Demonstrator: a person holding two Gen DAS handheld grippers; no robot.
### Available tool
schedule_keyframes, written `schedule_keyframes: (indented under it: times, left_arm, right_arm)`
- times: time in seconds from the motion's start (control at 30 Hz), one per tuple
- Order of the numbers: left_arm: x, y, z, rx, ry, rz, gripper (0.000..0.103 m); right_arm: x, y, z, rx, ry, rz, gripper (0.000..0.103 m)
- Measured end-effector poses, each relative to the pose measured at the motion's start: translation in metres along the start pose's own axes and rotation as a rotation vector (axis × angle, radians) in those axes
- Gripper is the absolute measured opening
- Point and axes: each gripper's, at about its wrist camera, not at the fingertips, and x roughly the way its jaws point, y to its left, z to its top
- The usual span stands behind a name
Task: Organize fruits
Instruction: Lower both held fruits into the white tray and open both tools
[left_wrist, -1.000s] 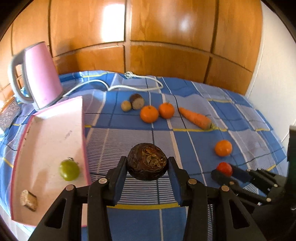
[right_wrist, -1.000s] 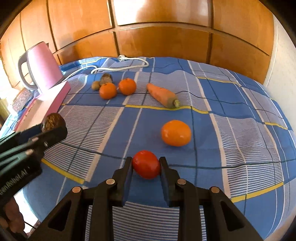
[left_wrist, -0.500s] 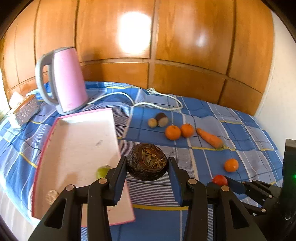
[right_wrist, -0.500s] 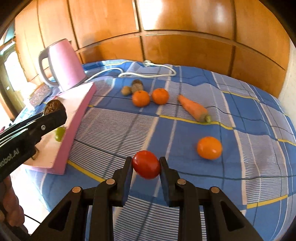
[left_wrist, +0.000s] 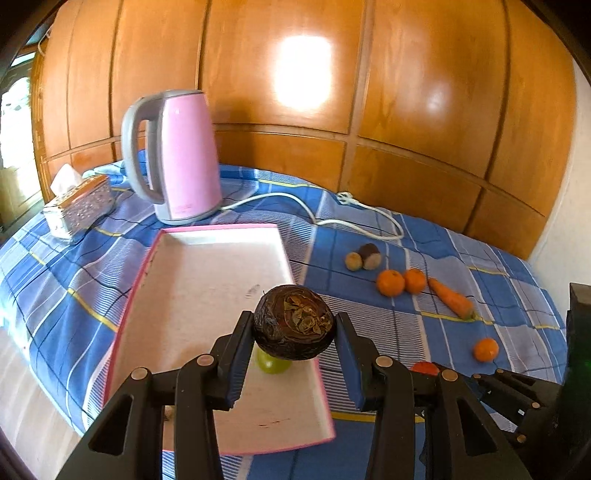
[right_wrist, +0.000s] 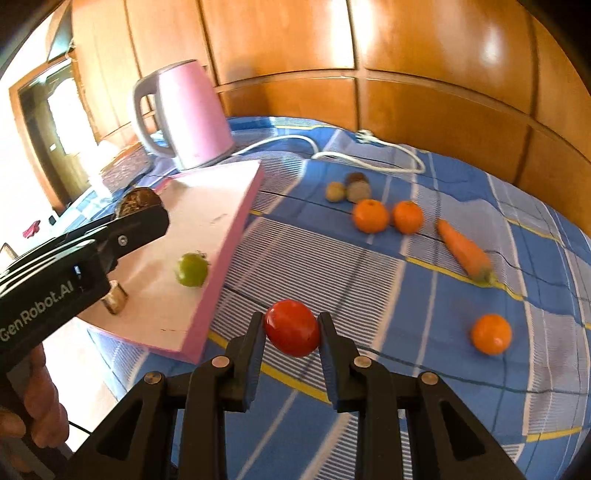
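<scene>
The left hand-held gripper (left_wrist: 294, 334) pinches a dark brown wrinkled round fruit (left_wrist: 294, 326) above the near end of the shallow white tray with pink rim (left_wrist: 221, 275). The right hand-held gripper (right_wrist: 291, 330) clamps a red tomato (right_wrist: 293, 327) over the blue checked cloth (right_wrist: 332, 273), just beside the tray. A green tomato (right_wrist: 191, 269) and a small tan stub (right_wrist: 115, 300) already lie in the tray. Three oranges, the orange carrot (right_wrist: 464, 252) and two small brown fruits are left on the cloth, so the sorting seems under halfway.
</scene>
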Motion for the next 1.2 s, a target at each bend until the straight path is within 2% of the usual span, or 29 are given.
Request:
schedule_keyframes:
  times: [0.23, 0.53, 0.67, 0.7, 0.87, 1.03, 1.2]
  left_arm:
    - [0.006, 0.028, 0.004, -0.055, 0.006, 0.045, 0.044]
    - [0.030, 0.084, 0.009, -0.126, 0.048, 0.165, 0.044]
    - [0.037, 0.101, 0.006, -0.152, 0.068, 0.187, 0.048]
    - [0.037, 0.103, 0.005, -0.154, 0.066, 0.192, 0.052]
    - [0.035, 0.109, 0.001, -0.177, 0.059, 0.206, 0.058]
    - [0.034, 0.107, -0.002, -0.188, 0.064, 0.206, 0.059]
    - [0.028, 0.100, -0.003, -0.184, 0.062, 0.196, 0.059]
  right_arm:
    - [0.009, 0.024, 0.016, -0.041, 0.005, 0.051, 0.028]
    - [0.029, 0.056, 0.049, -0.088, -0.004, 0.103, 0.029]
    - [0.041, 0.065, 0.064, -0.076, 0.000, 0.131, 0.029]
    - [0.044, 0.067, 0.067, -0.072, 0.003, 0.140, 0.029]
    - [0.058, 0.076, 0.075, -0.056, 0.030, 0.168, 0.030]
    - [0.060, 0.077, 0.072, -0.056, 0.035, 0.163, 0.035]
    - [0.051, 0.070, 0.068, -0.033, 0.021, 0.151, 0.036]
